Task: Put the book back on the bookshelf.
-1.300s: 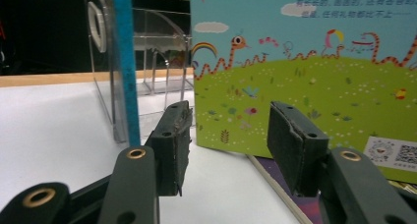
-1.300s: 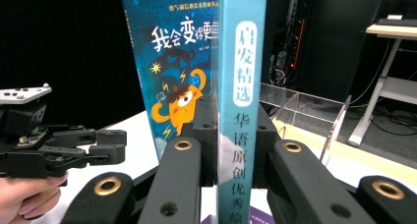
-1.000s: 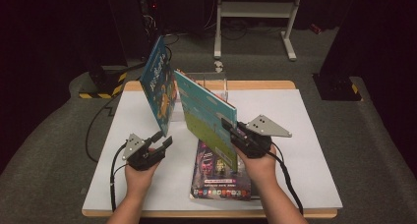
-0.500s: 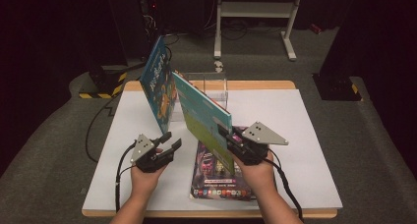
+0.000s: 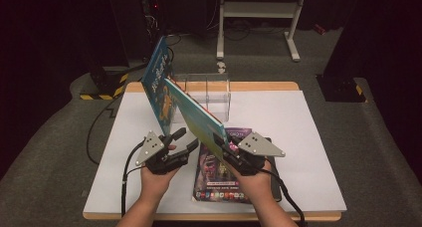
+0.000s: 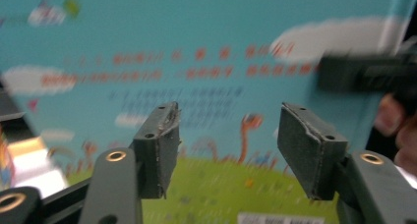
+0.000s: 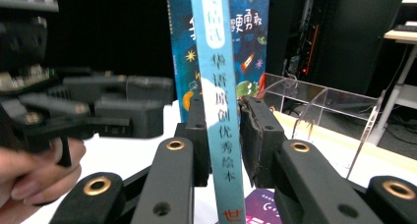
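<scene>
The right gripper (image 7: 219,135) has its two black pads pressed on the spine edge of a thin teal picture book (image 7: 216,86), which stands straight up between them; the jaws have just eased apart slightly, yet the book is still pinched. The spine is light blue with a white patch and a column of dark printed characters, and its top and bottom run off the picture. From the high view the same book (image 5: 196,117) slants up and away from those jaws, its far corner raised above the table (image 5: 308,132).

The left gripper (image 6: 228,153) stands open with nothing between its pads; its jaws have just been opening wider. Just beyond them lies the book's broad cover (image 6: 206,52), sky blue with white clouds, red lettering, green grass and a small long-necked figure. That picture is blurred, so the lettering cannot be read and the cover's edges are cut off.

Under the right gripper a purple book (image 5: 219,177) lies flat, partly covered by the hand. Farther off a dark blue book (image 5: 155,80) leans upright beside a clear acrylic stand (image 5: 211,95), whose dividers are hard to make out.
</scene>
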A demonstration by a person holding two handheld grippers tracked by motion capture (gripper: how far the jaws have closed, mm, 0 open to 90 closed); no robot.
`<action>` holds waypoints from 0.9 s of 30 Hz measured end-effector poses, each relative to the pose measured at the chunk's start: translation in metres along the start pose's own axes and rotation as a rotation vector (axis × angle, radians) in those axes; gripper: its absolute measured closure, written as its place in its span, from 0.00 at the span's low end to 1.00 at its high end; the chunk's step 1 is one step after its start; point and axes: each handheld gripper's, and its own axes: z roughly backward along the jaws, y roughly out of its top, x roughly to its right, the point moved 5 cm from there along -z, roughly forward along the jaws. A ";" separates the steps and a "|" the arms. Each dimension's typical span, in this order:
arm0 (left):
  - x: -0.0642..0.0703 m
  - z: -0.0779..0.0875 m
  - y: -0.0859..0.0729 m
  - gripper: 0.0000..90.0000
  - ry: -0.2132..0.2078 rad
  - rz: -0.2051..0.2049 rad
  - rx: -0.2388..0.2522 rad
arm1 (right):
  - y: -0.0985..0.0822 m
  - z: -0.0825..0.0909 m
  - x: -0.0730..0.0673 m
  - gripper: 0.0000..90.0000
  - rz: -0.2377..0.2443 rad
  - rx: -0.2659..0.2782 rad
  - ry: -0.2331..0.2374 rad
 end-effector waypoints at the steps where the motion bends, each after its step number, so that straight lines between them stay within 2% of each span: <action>1: 0.005 -0.002 0.007 0.45 -0.008 -0.009 0.018 | -0.003 0.000 -0.001 0.82 -0.002 -0.002 0.004; 6: 0.013 -0.011 0.018 0.45 -0.016 -0.018 0.034 | -0.011 0.000 -0.002 0.81 -0.017 -0.013 0.011; 9: 0.013 -0.019 0.018 0.46 -0.008 -0.029 0.023 | -0.018 0.001 -0.003 0.80 -0.021 -0.029 0.017; 15: 0.012 -0.020 0.016 0.47 -0.006 -0.021 0.023 | -0.025 0.003 -0.004 0.79 -0.033 -0.041 0.021; 19: 0.010 -0.019 0.016 0.47 0.000 -0.021 0.024 | -0.037 0.010 0.000 0.70 -0.065 -0.076 0.086; 20: 0.010 -0.019 0.016 0.47 0.000 -0.021 0.024 | -0.037 0.010 0.000 0.70 -0.065 -0.076 0.086; 21: 0.008 -0.019 0.015 0.47 0.005 -0.021 0.020 | -0.047 0.014 0.003 0.70 -0.079 -0.100 0.096; 23: 0.007 -0.019 0.014 0.47 0.008 -0.021 0.018 | -0.052 0.015 0.005 0.70 -0.085 -0.108 0.097; 24: 0.004 -0.020 0.012 0.47 0.014 -0.023 0.009 | -0.059 0.018 0.007 0.74 -0.100 -0.121 0.102; 27: 0.000 -0.020 0.010 0.47 0.025 -0.013 0.006 | -0.064 0.019 0.008 0.78 -0.090 -0.124 0.085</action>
